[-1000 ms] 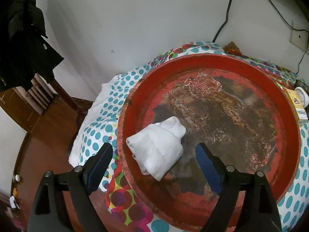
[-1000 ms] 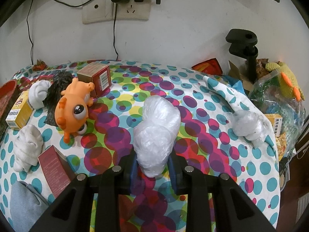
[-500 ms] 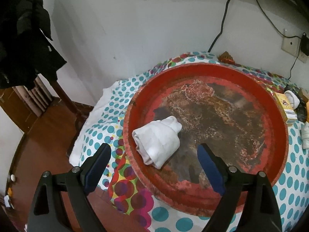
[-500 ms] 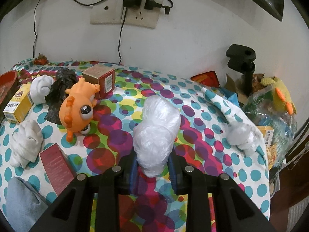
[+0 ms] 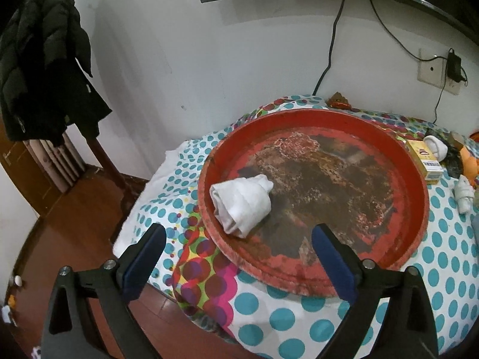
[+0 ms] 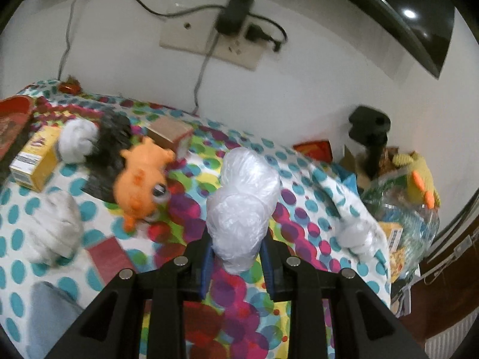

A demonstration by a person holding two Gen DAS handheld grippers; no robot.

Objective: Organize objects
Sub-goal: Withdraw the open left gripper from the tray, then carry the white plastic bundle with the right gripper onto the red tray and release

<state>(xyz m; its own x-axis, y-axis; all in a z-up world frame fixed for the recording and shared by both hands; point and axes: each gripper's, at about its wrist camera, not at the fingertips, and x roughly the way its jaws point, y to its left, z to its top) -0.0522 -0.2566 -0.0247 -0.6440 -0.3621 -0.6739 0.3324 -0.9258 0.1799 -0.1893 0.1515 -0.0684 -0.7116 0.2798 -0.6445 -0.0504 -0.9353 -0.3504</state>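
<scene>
Holding a plastic wad over the cloth, one roll in the tray

Gripping a crinkled, translucent plastic wad (image 6: pixel 244 206), the right gripper (image 6: pixel 236 261) has its blue pads clenched on the wad's lower end, above the dotted cloth (image 6: pixel 302 206). The left gripper (image 5: pixel 239 249) is released: its jaws have just been opening, they stand wide, and nothing is between them.

Just beyond the left gripper lies a round red tray (image 5: pixel 416 191) with a low rim; its floor is worn, with brown and dark patches where the paint has flaked. One thing lies in it: a white cloth roll (image 5: pixel 242 205), soft and folded, near the tray's left rim. The tray rests on the cloth, which is printed with teal dots at the edge and overlapping purple, red and yellow circles elsewhere.

To the right of the tray stands a yellow box (image 5: pixel 426 161) with small print that cannot be read. In the right view, a dark red box (image 6: pixel 109 255) lies nearest, beside a second white roll (image 6: pixel 55 227). Farther on is an orange plastic toy (image 6: pixel 140 176) with a big eye, blurred. Behind it sit a black crumpled thing (image 6: pixel 112 140), a third white roll (image 6: pixel 76 143) and a brown carton (image 6: pixel 170 134) with a barcode. At the far right, a clear bag (image 6: pixel 404 218) holds mixed packets; a yellow knitted toy (image 6: pixel 419 173) lies behind it.
</scene>
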